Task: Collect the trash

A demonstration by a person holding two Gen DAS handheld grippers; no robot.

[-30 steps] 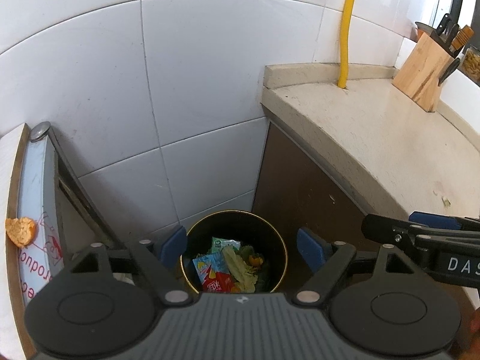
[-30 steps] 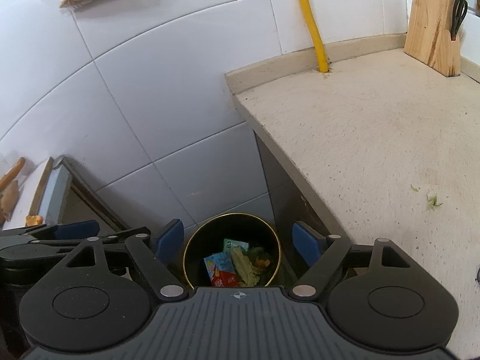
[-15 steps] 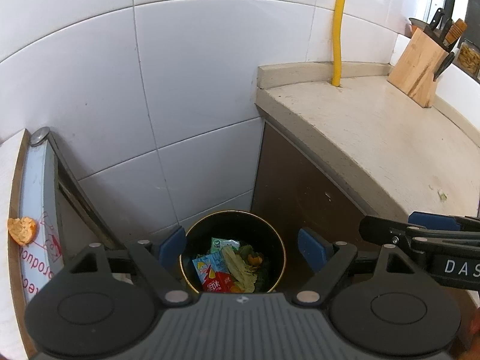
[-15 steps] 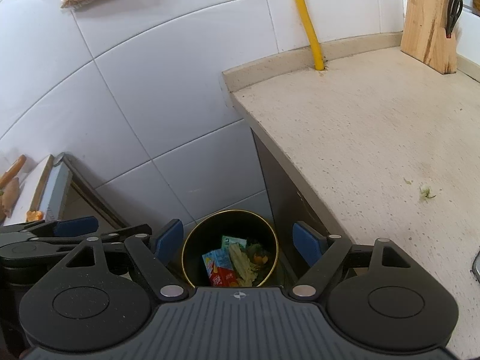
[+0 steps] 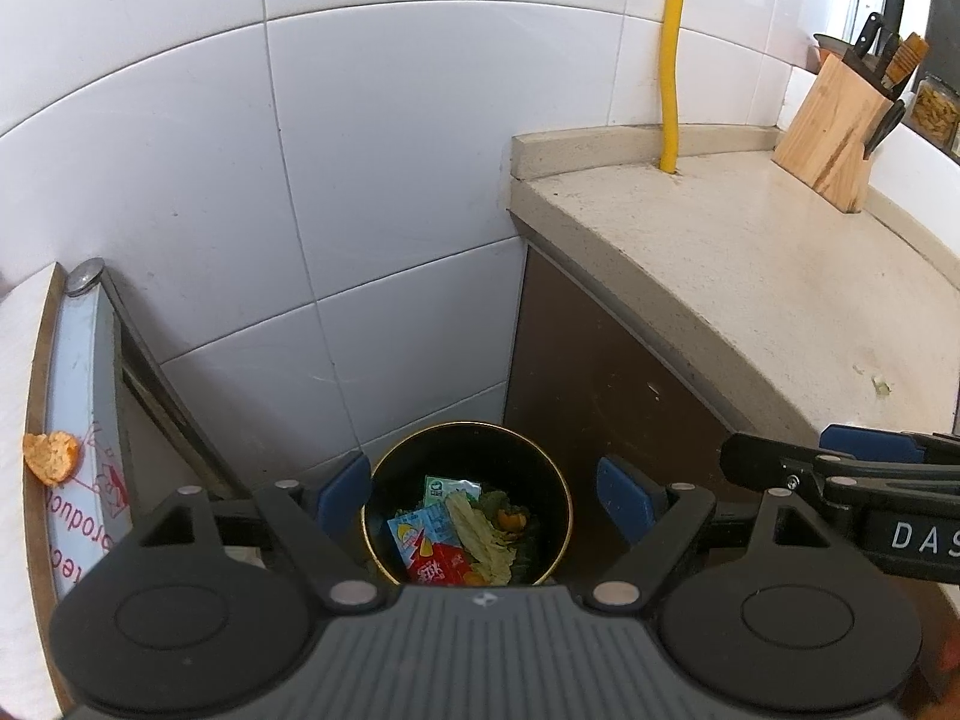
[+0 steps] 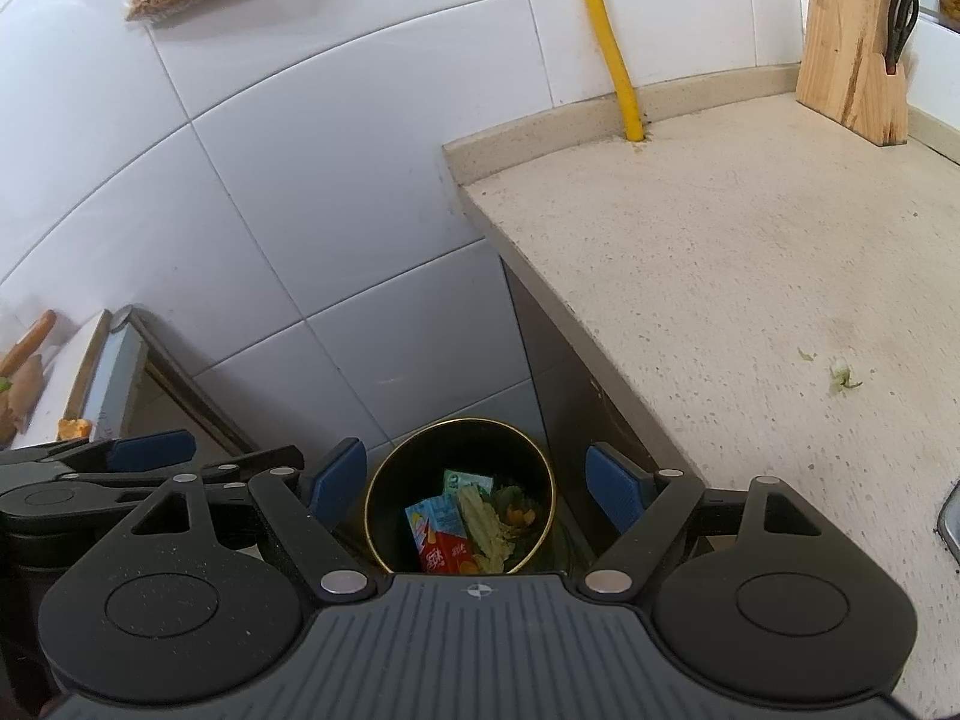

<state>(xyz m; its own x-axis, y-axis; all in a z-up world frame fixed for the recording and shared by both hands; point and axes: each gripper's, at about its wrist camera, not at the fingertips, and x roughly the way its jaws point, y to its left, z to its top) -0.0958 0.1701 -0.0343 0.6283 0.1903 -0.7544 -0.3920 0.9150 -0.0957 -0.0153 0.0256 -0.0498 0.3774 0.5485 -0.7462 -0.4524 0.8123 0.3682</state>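
Both hand-held grippers, left (image 5: 483,495) and right (image 6: 477,480), hung released and empty over our gold-rimmed bin (image 5: 555,495), wrappers (image 5: 429,546) inside; one orange peel (image 5: 51,455) waited at nine o'clock.

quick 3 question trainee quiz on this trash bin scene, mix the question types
1. True or false: both the left gripper and the right gripper are open and hold nothing.
2. Where is the orange peel piece outside the trash bin? A) on the countertop B) on the white board at left C) beside the knife block
3. Fill in: a small green scrap lies on the ____.

Key: 1 true; 2 B; 3 countertop
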